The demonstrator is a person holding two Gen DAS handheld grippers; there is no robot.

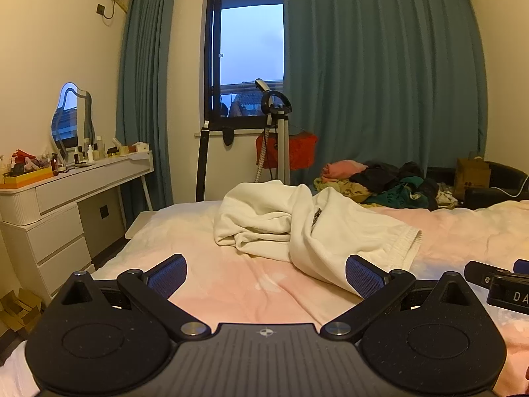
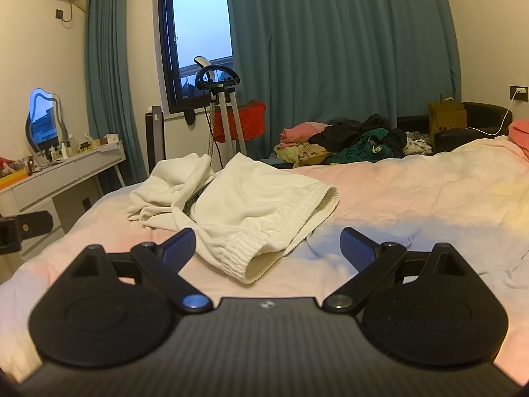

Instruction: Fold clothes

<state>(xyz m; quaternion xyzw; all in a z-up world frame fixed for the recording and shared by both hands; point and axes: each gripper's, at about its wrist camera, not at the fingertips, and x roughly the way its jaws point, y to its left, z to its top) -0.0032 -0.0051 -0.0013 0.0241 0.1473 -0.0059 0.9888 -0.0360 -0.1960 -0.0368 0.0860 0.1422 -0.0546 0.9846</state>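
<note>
A crumpled cream-white sweatshirt [image 1: 307,225] lies on the pale pink bed [image 1: 231,284], with a ribbed hem and a dark zipper or tag in a fold. It also shows in the right wrist view [image 2: 251,205], its ribbed cuff nearest the camera. My left gripper [image 1: 266,274] is open and empty, low over the bed just in front of the garment. My right gripper [image 2: 267,248] is open and empty, with the cuff lying between its fingers' line of sight. The right gripper's tip shows at the right edge of the left view [image 1: 496,281].
A pile of mixed clothes [image 1: 380,182] lies at the bed's far side. A white dresser [image 1: 66,205] with a mirror and bottles stands at the left. A garment steamer stand [image 1: 277,139] and a red item stand by the window. A black chair with a paper bag [image 2: 446,119] is far right.
</note>
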